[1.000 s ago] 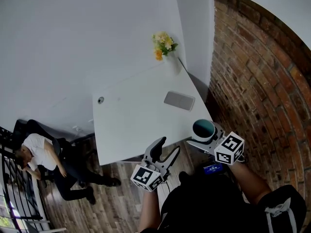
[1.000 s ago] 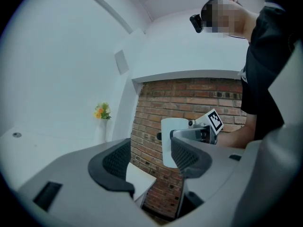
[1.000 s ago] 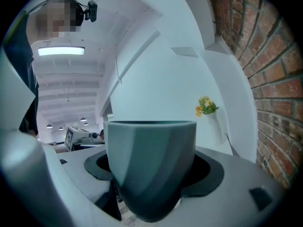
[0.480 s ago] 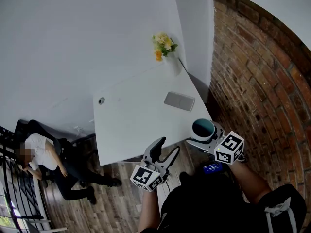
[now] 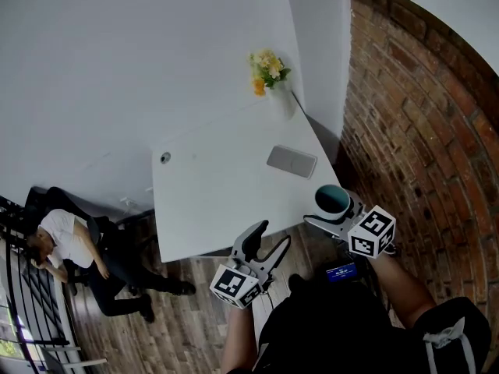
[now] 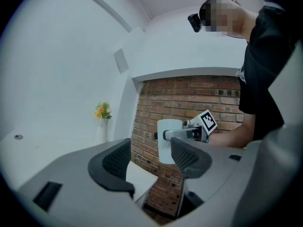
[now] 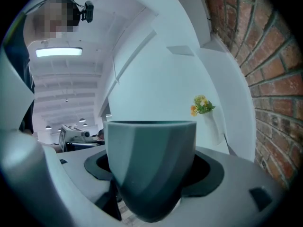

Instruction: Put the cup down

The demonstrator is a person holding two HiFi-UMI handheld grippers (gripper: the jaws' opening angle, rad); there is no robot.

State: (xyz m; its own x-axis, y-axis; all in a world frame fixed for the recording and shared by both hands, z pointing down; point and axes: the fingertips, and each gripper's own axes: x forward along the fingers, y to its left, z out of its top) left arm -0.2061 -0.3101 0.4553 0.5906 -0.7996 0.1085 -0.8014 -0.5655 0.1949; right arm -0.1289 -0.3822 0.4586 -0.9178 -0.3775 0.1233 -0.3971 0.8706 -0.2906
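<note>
A pale cup with a teal inside (image 5: 332, 202) is held upright by my right gripper (image 5: 337, 215), just off the near right corner of the white table (image 5: 218, 201). In the right gripper view the cup (image 7: 150, 162) fills the space between the jaws, which are shut on it. The left gripper view shows the same cup (image 6: 166, 147) from the side in front of the brick wall. My left gripper (image 5: 263, 244) hangs below the table's near edge, open and empty (image 6: 150, 161).
A grey flat pad (image 5: 291, 161) lies on the table's right half. A vase of yellow and orange flowers (image 5: 271, 76) stands at the far corner, a small round fitting (image 5: 165, 158) at the far left. A brick wall (image 5: 421, 146) runs on the right. A person (image 5: 66, 244) sits at the left.
The right gripper and the cup have shifted slightly right and up in the head view, partly from head motion. The left gripper has barely moved.
</note>
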